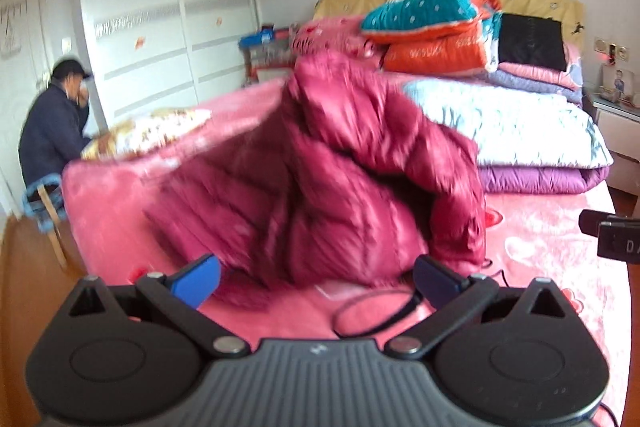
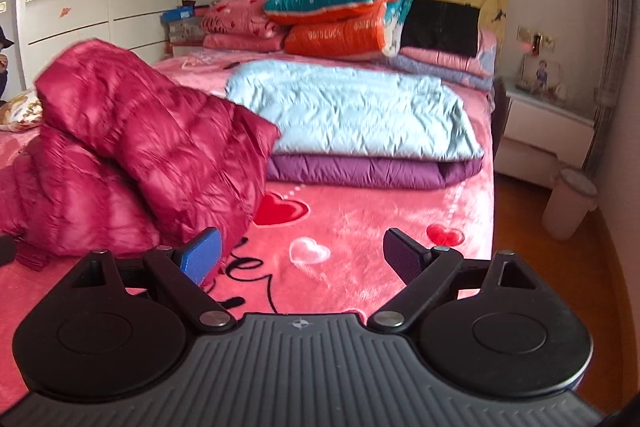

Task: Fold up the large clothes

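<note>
Bedroom, pink blanket (image 2: 360, 227) across the bed, and our red puffer jacket (image 1: 340, 179) sits heaped mid-frame, blurred. Left gripper (image 1: 316, 281) and right gripper (image 2: 302, 253), all 2, gape wide, empty. We reckon it's light, squashy, slippery: take the hem edge.

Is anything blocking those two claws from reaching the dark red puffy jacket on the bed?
Nothing visible does. The open left gripper sits right before the dark red puffy jacket; only a thin black cord lies beneath. The open right gripper has bare pink heart-print blanket ahead.
</note>
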A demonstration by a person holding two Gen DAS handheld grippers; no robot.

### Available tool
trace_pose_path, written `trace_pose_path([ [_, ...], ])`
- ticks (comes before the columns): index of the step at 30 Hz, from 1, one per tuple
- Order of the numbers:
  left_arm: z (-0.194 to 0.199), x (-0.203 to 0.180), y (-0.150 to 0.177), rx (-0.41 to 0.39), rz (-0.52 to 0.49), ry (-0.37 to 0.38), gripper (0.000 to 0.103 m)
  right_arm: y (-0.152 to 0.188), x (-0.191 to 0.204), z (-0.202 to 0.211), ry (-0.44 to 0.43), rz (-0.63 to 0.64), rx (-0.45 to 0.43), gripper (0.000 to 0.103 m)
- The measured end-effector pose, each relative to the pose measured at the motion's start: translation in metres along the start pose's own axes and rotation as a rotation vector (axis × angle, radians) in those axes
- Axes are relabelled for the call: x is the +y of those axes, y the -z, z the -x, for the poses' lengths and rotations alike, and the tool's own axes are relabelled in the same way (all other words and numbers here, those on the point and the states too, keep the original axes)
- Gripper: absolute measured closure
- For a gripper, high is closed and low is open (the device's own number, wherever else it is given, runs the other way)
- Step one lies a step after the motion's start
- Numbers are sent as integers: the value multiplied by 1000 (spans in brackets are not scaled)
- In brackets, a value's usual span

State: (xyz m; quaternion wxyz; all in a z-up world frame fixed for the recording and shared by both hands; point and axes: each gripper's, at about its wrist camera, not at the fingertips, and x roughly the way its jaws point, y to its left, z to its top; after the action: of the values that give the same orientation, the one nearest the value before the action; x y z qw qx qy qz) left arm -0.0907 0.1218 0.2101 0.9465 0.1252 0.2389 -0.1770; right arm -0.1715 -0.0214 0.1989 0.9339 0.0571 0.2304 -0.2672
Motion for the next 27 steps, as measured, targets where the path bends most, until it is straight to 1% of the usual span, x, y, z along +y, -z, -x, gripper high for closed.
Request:
trace_pose_path([
  [2, 11, 13, -5, -50, -23, -12, 1, -19, 10, 15, -8, 11, -3, 0],
  [4, 25, 24, -14, -89, -33, -21, 1, -28, 20, 26, -22, 28, -11, 0],
  [5, 31, 31, -16, -102, -31, -18, 1, -30, 25, 32, -28, 36, -17, 0],
  [6, 36, 35, -18, -111, -25, -13, 1, -37, 39, 34, -26, 44, -22, 0],
  [8, 47, 45, -21, -128, -10, -8, 0, -41, 46, 43, -45, 50, -35, 0],
  [10, 55, 52, -24, -150, -7, -25, 1, -44, 49, 55, -78, 48, -48, 0],
  [14, 70, 66, -23, -173, 25, -44, 1, -50, 65, 73, -133, 52, -69, 0],
  [15, 74, 71, -23, -180, 32, -48, 1, -52, 76, 67, -133, 56, -75, 0],
  [16, 77, 73, -24, -188, 35, -52, 1, -54, 80, 72, -137, 61, -84, 0],
  [23, 93, 86, -24, -235, 45, -75, 0, -62, 90, 102, -160, 67, -129, 0],
  [27, 99, 90, -24, -247, 51, -78, 0, -66, 98, 110, -174, 71, -131, 0],
])
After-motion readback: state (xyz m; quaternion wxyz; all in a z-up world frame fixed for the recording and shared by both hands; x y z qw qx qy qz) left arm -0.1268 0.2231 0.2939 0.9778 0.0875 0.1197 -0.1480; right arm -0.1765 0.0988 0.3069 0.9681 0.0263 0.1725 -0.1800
